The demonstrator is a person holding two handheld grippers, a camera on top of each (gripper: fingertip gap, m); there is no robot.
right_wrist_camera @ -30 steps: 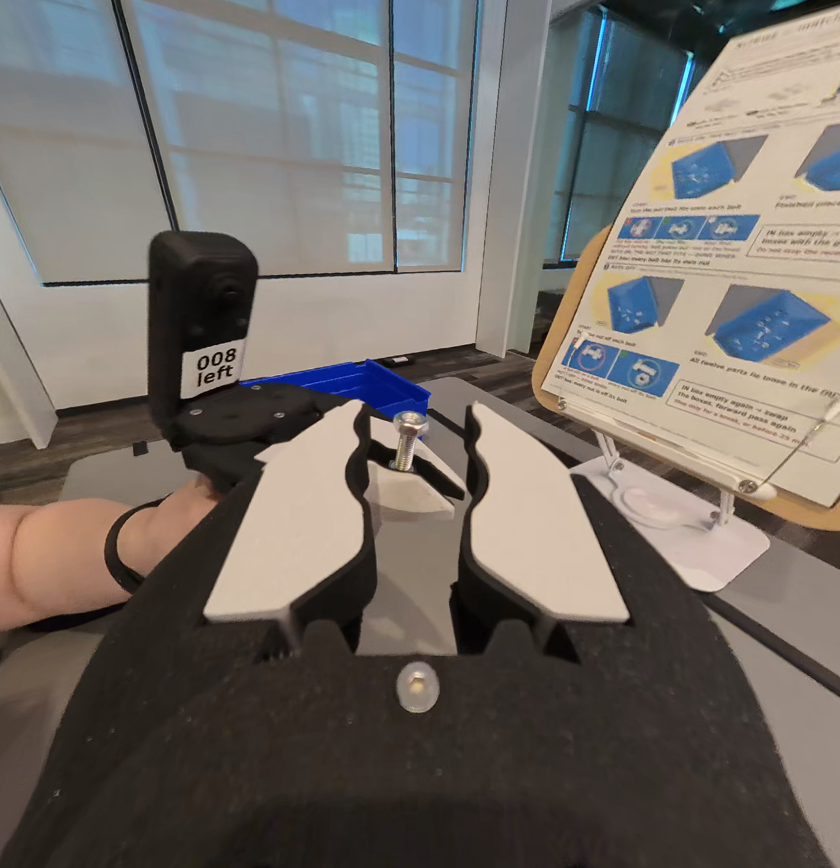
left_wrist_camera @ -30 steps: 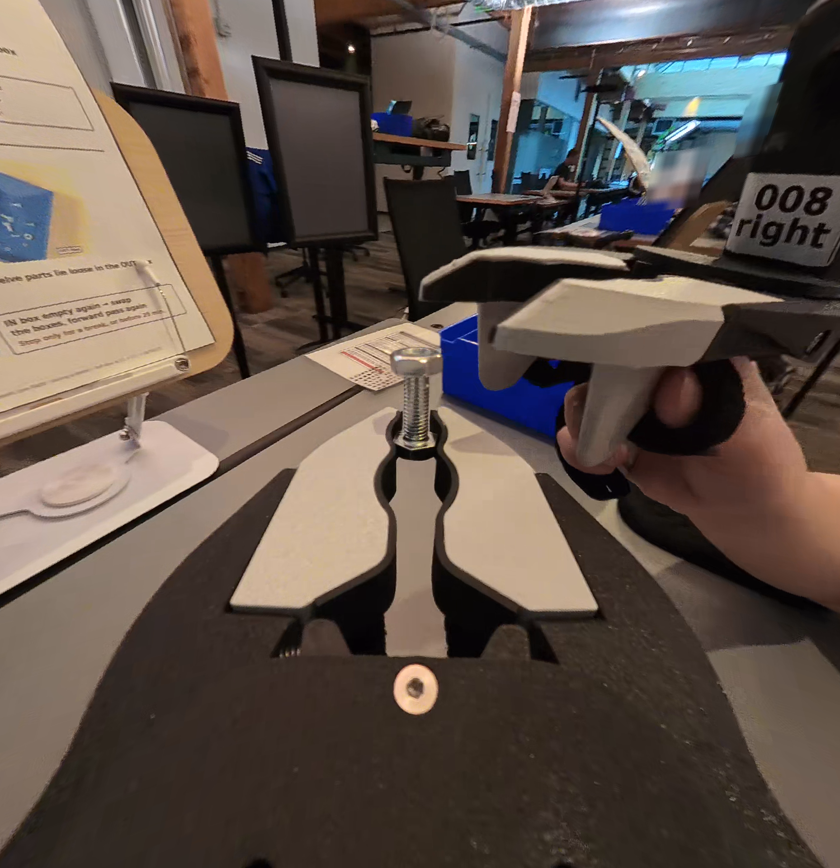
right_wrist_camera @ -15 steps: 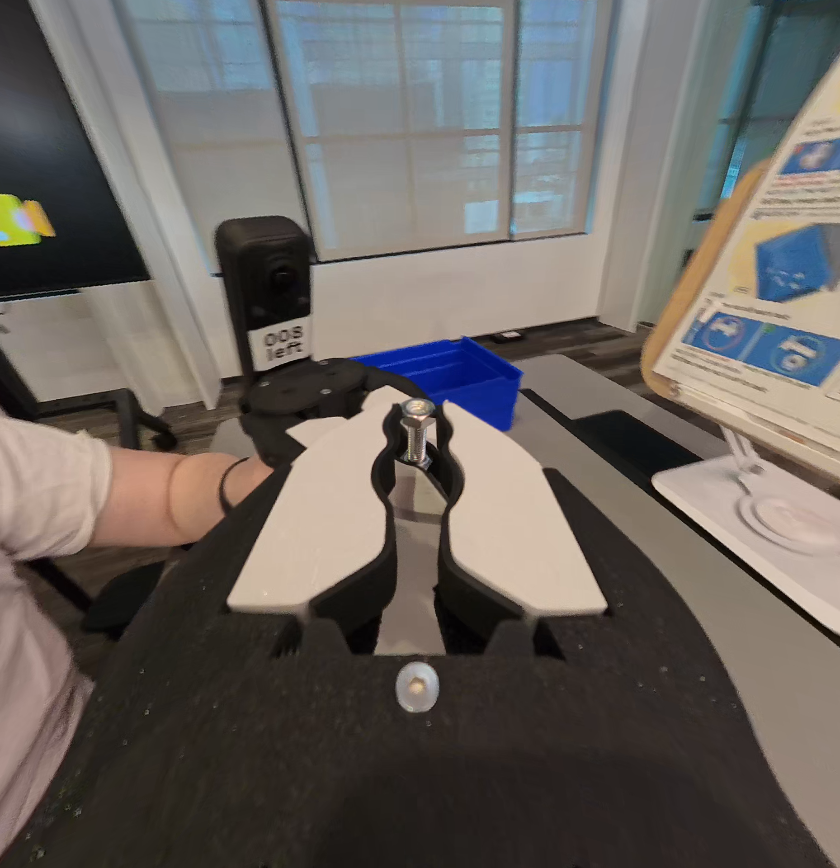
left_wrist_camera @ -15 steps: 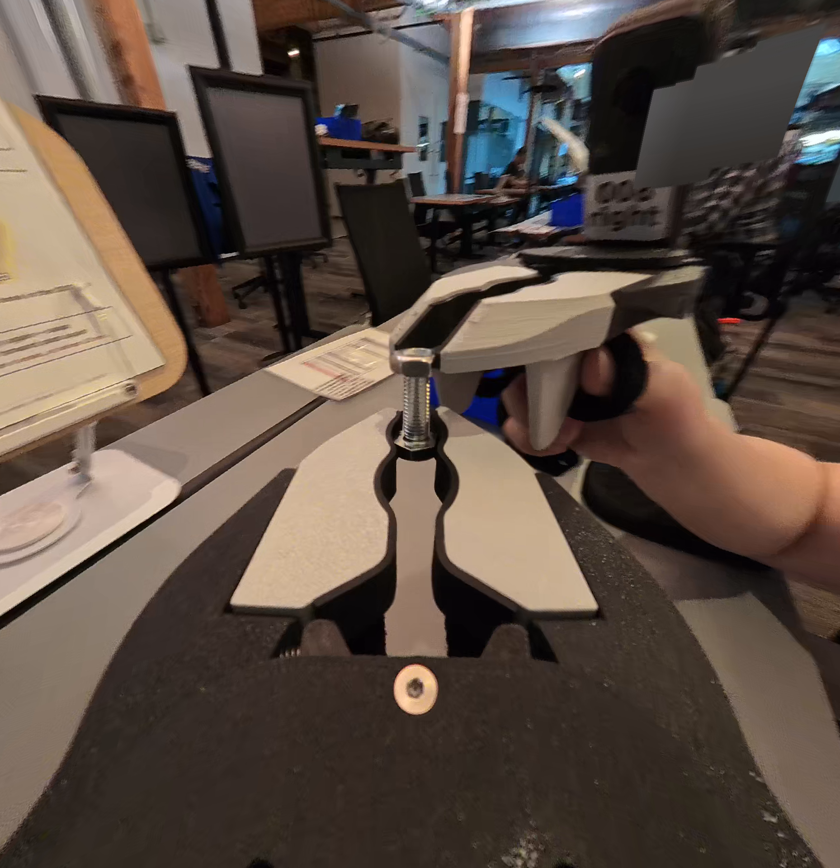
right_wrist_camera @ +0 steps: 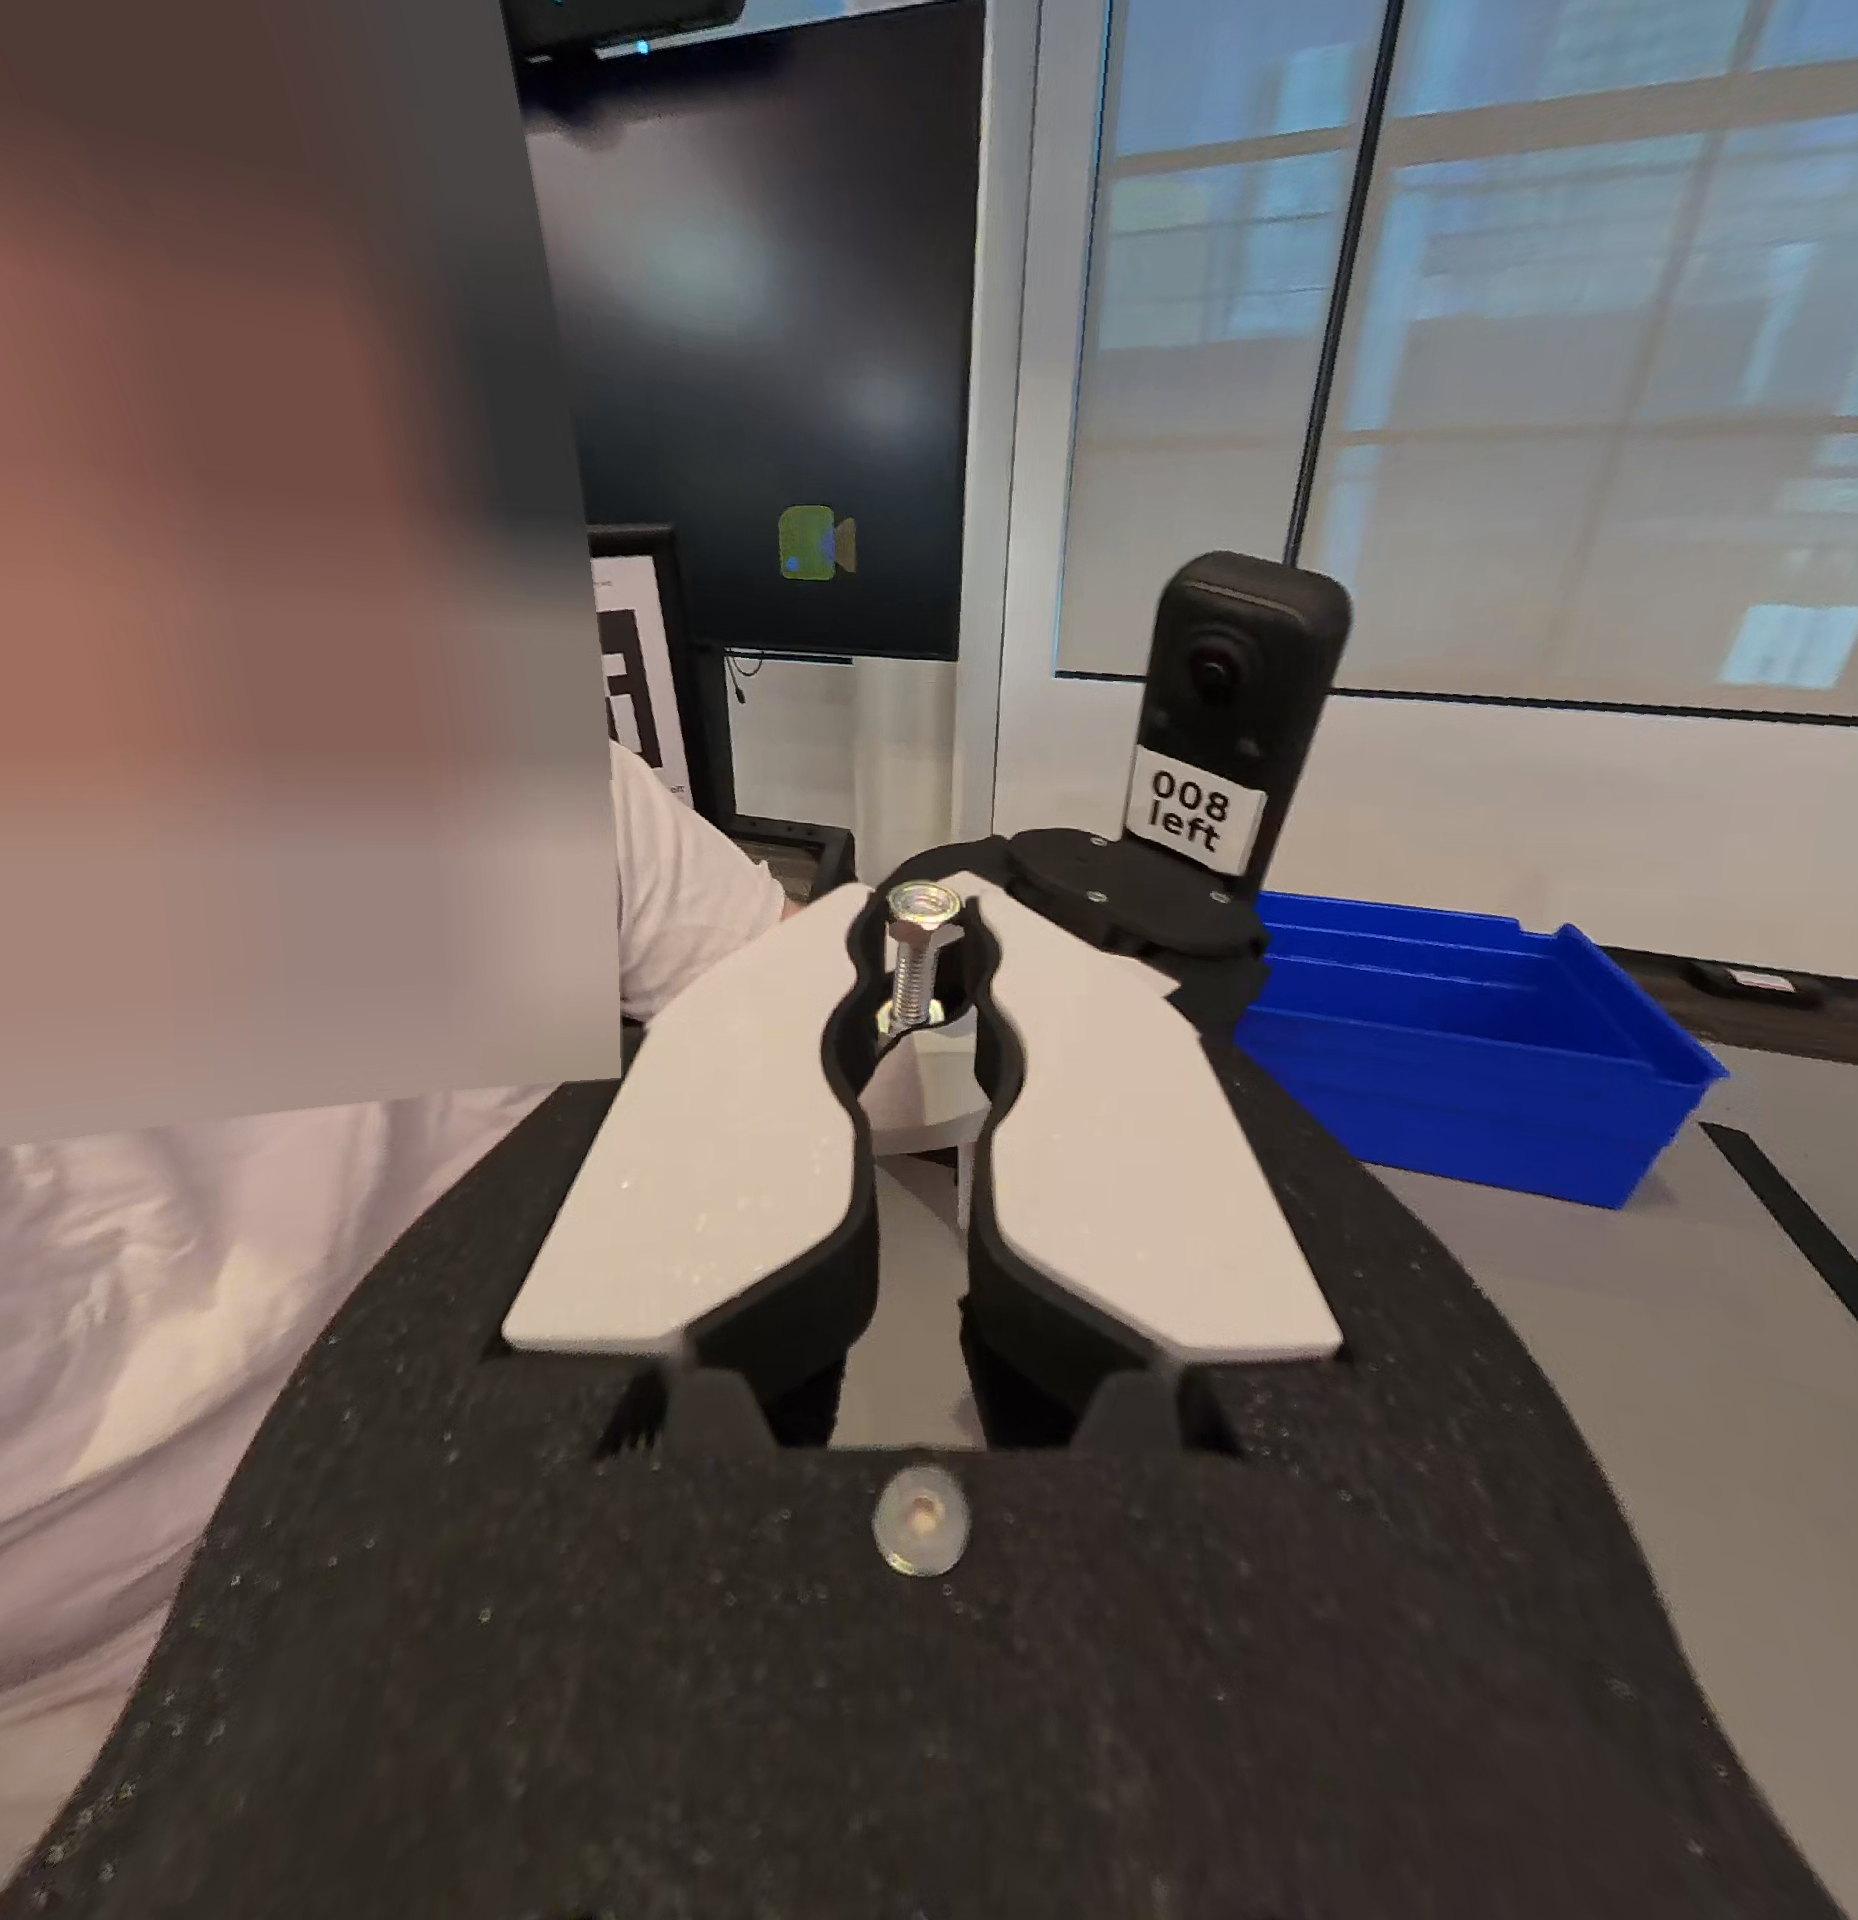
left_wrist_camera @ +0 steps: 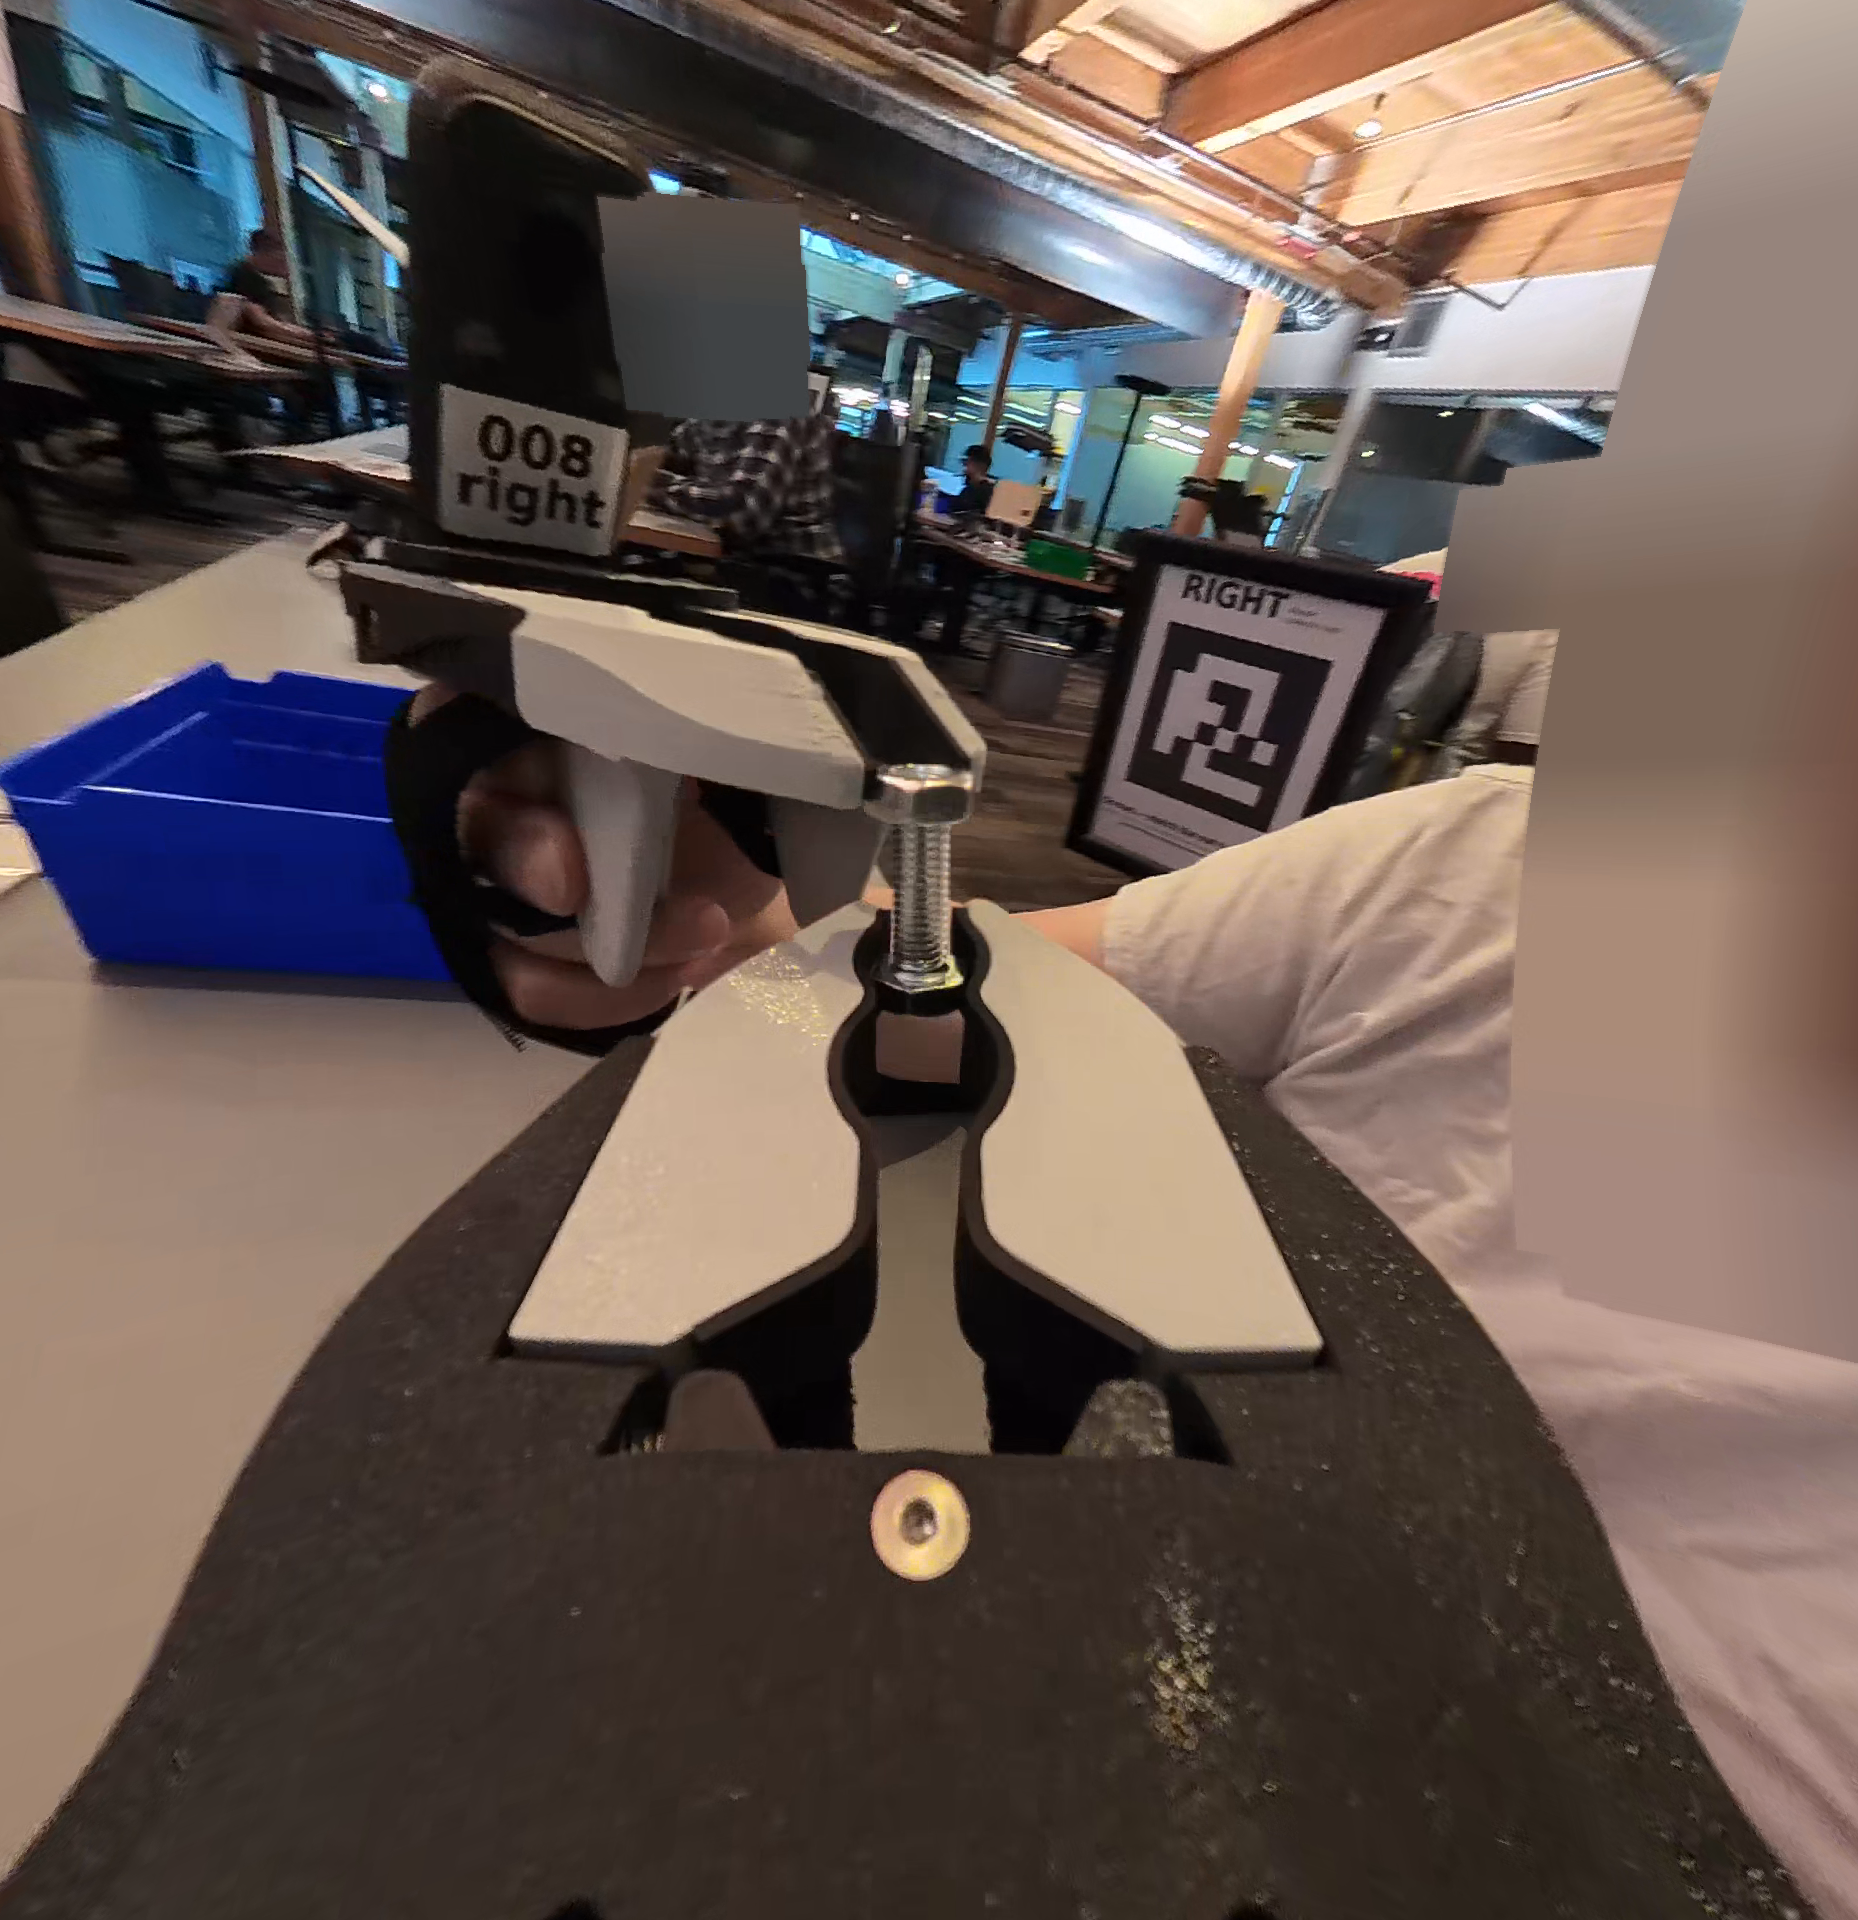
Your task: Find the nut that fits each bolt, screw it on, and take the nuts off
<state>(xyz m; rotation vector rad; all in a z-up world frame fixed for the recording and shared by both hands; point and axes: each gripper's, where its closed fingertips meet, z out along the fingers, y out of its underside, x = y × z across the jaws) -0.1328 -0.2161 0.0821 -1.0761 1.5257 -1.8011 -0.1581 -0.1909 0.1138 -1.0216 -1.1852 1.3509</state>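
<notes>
A silver hex bolt [left_wrist_camera: 917, 883] stands upright with a nut [left_wrist_camera: 914, 977] threaded low on its shank. My left gripper [left_wrist_camera: 917, 940] is shut on the nut, which sits in the notch between its fingertips. My right gripper [right_wrist_camera: 920, 914] is shut on the bolt's head [right_wrist_camera: 923, 904] from above. In the left wrist view the right gripper [left_wrist_camera: 920, 774] reaches in from the left at the head. In the right wrist view the bolt's shank [right_wrist_camera: 909, 977] runs down to the nut [right_wrist_camera: 907, 1016], held by the left gripper [right_wrist_camera: 935, 1049] beneath.
A blue bin [left_wrist_camera: 218, 831] stands on the grey table [left_wrist_camera: 177, 1195] behind the grippers; it also shows in the right wrist view [right_wrist_camera: 1465, 1039]. The person's white sleeve [left_wrist_camera: 1320, 987] is close on the right. A framed marker sign [left_wrist_camera: 1237, 717] stands beyond. The left gripper's tips are roughly 4 centimeters from the right gripper's.
My right gripper, open and apart from the bolt a second ago, has come over the head and shut on it. Both grippers have swung round toward the person.
</notes>
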